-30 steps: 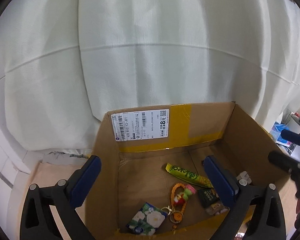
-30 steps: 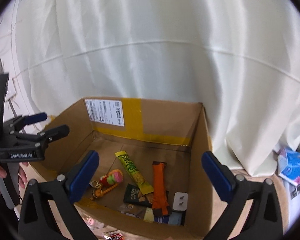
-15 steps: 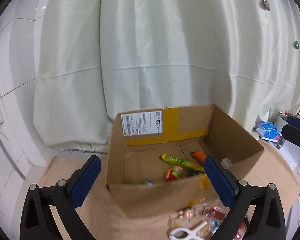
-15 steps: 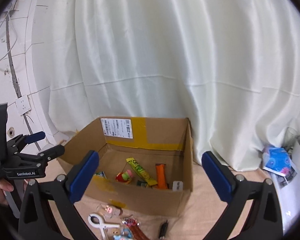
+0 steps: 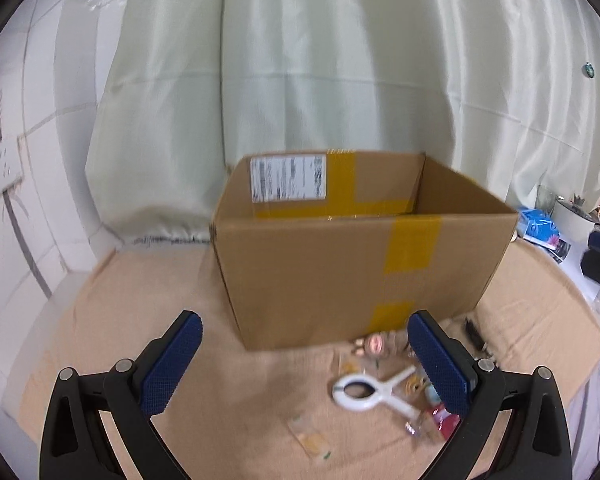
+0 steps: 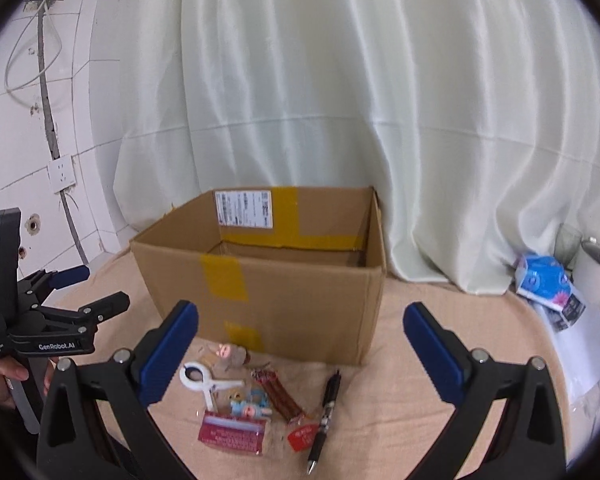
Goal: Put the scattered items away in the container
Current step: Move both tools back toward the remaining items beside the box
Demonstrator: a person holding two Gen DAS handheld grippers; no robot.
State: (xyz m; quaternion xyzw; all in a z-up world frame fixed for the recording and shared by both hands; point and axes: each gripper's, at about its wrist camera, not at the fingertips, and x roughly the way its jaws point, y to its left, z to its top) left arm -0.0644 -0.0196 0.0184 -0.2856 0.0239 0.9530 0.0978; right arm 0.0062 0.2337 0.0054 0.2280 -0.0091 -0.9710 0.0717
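An open cardboard box [image 5: 340,264] with yellow tape stands on the beige cloth; it also shows in the right wrist view [image 6: 275,280]. In front of it lie scattered items: a white clip [image 6: 203,378], a black pen [image 6: 326,412], a red packet [image 6: 231,432], red sticks [image 6: 277,392], a small figure [image 6: 229,354]. The white clip [image 5: 374,394] also lies by my left gripper's right finger. My left gripper [image 5: 304,364] is open and empty, low in front of the box. My right gripper [image 6: 300,350] is open and empty above the items.
A white curtain [image 6: 340,120] hangs behind the box. A blue tissue pack [image 6: 544,280] and a white pot [image 6: 596,268] sit at the right. A tiled wall with a socket [image 6: 61,176] is at the left. The left gripper shows in the right wrist view [image 6: 95,292].
Both grippers have pulled back and down from over the box. The box's inside has gone out of sight and the items on the cloth have come into view.
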